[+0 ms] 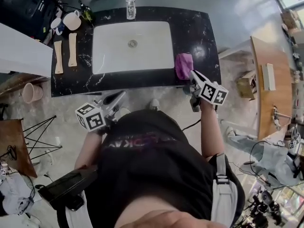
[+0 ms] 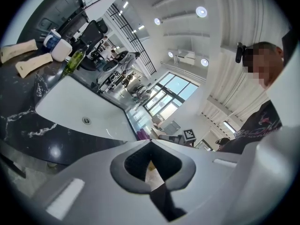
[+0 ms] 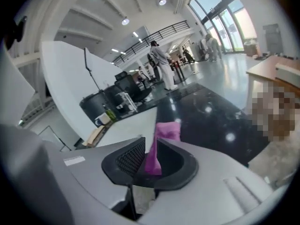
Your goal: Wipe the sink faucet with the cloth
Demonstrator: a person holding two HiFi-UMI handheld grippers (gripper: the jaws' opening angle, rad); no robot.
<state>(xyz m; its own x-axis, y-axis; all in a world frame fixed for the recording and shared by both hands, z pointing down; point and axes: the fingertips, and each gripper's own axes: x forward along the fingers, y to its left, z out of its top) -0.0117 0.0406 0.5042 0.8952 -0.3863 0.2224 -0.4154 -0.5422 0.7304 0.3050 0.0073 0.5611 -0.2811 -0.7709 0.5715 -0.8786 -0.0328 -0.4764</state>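
A purple cloth (image 1: 184,65) lies on the black counter (image 1: 199,32) just right of the white sink (image 1: 104,61). The chrome faucet (image 1: 130,6) stands at the sink's far edge. My right gripper (image 1: 192,76) hovers at the counter's front edge, right by the cloth's near corner. In the right gripper view its jaws (image 3: 149,142) stand a little apart, the cloth (image 3: 168,130) shows through the gap, and the pads are not pressing on it. My left gripper (image 1: 121,96) hangs off the counter's front, below the sink. Its jaws (image 2: 150,143) meet at the tip with nothing in them.
Two wooden-handled tools (image 1: 58,56) lie left of the sink, with mugs (image 1: 71,20) and a green bottle (image 1: 87,14) behind them. A pink bucket (image 1: 32,92) sits on the floor at left. A wooden table (image 1: 266,80) stands to the right.
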